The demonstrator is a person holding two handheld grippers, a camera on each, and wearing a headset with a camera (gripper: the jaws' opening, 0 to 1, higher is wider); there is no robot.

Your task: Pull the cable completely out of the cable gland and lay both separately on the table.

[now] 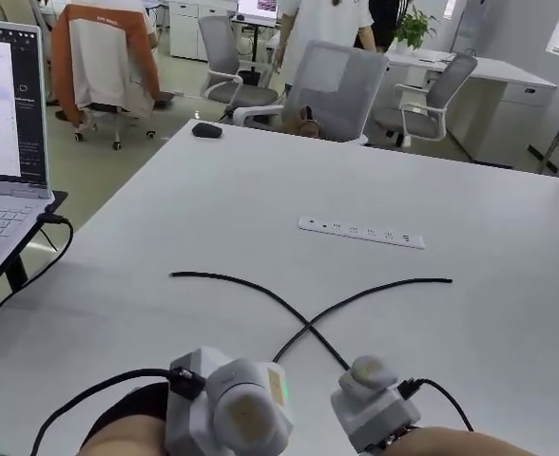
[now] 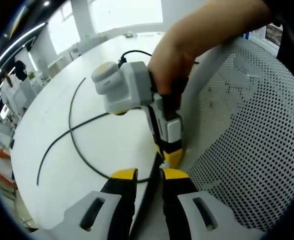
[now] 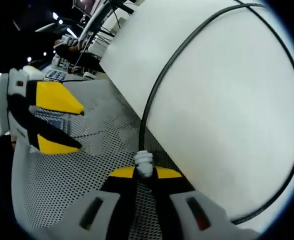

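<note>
- Got the white cable gland (image 3: 143, 161) pinched between the yellow tips of the right gripper (image 3: 145, 173). Clenched on it end-on, just off the edge of the table (image 3: 227, 130) and over a perforated mesh panel (image 3: 77, 200).
- Not pulled out yet: seeing the black cable (image 3: 152, 95) running straight out of the gland and curving away across the white tabletop.
- Looking along the left gripper (image 2: 149, 176), spotting a thin black line passing down between its jaws. Honestly can't tell from that fisheye angle whether clamped on it or just straddling it.
- Expecting a thin, light, floppy cable with a smooth jacket, so likely to slip through the pads under a weak pinch. Better to grab it close to the gland than far out, where pulling would only eat up slack.
- Guessing small, hard, light plastic for the gland, easy to twist out of the tips. Keep the hold across its wider body.
- Pull along the gland's own axis, hands moving apart.
- Worth watching the X of black strands (image 1: 308, 324) out on the table in the head view. Could drag or snag there.
- After that, set the two down well apart on open tabletop.
</note>
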